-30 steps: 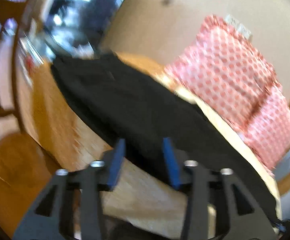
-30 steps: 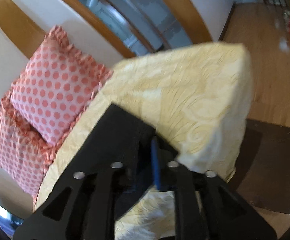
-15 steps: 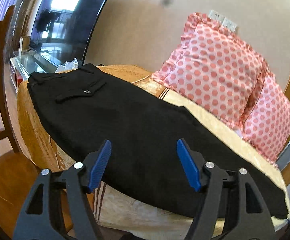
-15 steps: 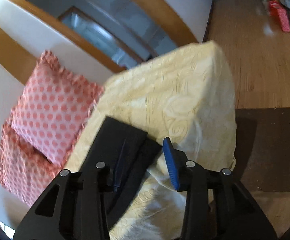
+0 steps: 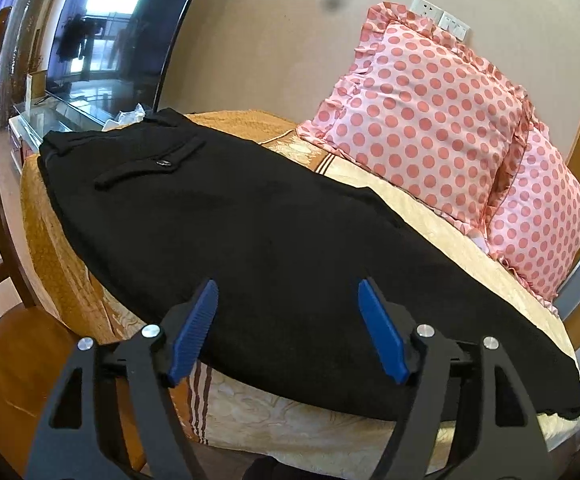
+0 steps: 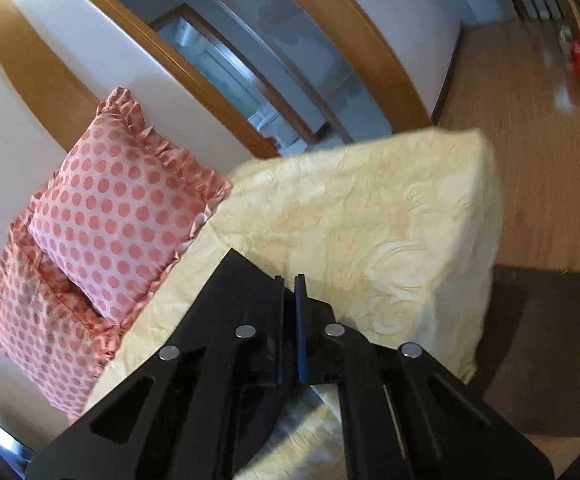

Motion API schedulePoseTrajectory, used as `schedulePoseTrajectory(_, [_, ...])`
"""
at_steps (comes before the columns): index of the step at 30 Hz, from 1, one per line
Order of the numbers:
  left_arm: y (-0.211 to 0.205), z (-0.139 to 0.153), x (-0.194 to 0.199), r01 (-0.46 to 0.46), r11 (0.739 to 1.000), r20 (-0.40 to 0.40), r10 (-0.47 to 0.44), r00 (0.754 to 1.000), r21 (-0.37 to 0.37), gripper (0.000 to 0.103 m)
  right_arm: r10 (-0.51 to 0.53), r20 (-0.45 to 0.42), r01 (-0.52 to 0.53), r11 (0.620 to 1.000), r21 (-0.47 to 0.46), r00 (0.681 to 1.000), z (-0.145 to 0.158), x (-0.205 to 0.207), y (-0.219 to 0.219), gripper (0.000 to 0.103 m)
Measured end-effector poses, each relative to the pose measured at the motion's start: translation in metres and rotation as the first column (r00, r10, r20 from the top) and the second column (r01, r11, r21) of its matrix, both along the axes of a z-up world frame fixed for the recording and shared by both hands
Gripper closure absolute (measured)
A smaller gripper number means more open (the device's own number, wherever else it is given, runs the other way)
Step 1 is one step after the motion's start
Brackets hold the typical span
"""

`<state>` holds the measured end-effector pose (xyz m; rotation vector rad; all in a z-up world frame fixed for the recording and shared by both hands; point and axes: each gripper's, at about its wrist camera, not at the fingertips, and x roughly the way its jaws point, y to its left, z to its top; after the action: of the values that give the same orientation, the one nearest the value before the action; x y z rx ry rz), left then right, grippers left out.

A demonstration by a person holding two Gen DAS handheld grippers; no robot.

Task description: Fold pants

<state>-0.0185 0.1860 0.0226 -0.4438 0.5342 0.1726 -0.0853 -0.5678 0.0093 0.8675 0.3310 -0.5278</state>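
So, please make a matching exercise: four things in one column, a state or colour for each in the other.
1. left tongs
2. right tongs
3. pants
4. pillows

a. pink with dots
b. shut on black cloth
c. open, holding nothing
d. black, spread flat on the bed

Pairs: 1-c, 2-b, 3-d, 4-a

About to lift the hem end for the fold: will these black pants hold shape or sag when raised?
Likely floppy: the black pants drape along the curve of the bedspread. Lifted by the right gripper alone, the cloth would probably hang and swing. The thin fabric looks light and should slide easily.
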Motion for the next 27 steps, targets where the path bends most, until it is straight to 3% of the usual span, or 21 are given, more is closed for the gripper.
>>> schedulePoseTrajectory(4, [0.001,-0.001,0.001,0.008,1.0,0.005,-0.008,1.0,-0.005,0.031,-0.023,-0.073,0.025,0.999,0.022,0.997,-0.019,-0.006,0.002,0.099])
schedulePoseTrajectory(6, [0.0,-0.001,0.002,0.012,1.0,-0.001,-0.012,1.0,0.005,0.031,-0.029,-0.063,0.032,0.998,0.05,0.998,-0.024,-0.007,0.0,0.099])
schedulePoseTrajectory(10, [0.001,-0.002,0.001,0.015,1.0,0.007,-0.015,1.0,-0.004,0.031,-0.054,-0.074,0.061,0.994,0.09,0.996,-0.02,-0.013,0.003,0.07])
schedulePoseTrajectory(16, [-0.001,-0.002,0.001,0.016,1.0,0.003,-0.016,1.0,0.017,0.03,-0.01,-0.043,0.014,0.996,0.086,0.999,-0.022,-0.005,0.023,0.072])
schedulePoseTrajectory(19, [0.001,-0.002,0.0,0.023,1.0,0.008,-0.023,1.0,0.003,0.03,0.017,-0.029,-0.015,0.997,0.08,0.999,-0.026,0.008,0.024,0.093])
schedulePoseTrajectory(22, [0.004,-0.002,0.001,0.035,0.999,0.012,-0.035,0.999,-0.02,0.03,0.028,0.039,-0.031,0.996,0.078,0.999,-0.015,0.019,0.027,0.094])
schedulePoseTrajectory(24, [0.006,-0.002,0.001,0.037,0.999,0.015,-0.036,0.999,-0.035,0.03,0.119,0.113,-0.119,0.993,-0.013,0.986,0.018,0.035,0.052,0.095])
schedulePoseTrajectory(26, [0.006,-0.002,0.002,0.032,0.999,0.015,-0.032,0.999,-0.038,0.029,0.261,0.171,-0.25,0.965,-0.081,0.95,0.048,0.058,0.088,0.095])
schedulePoseTrajectory(27, [0.005,-0.002,0.002,0.03,0.999,0.014,-0.03,0.999,-0.035,0.029,0.377,0.205,-0.359,0.926,-0.12,0.903,0.065,0.077,0.121,0.095])
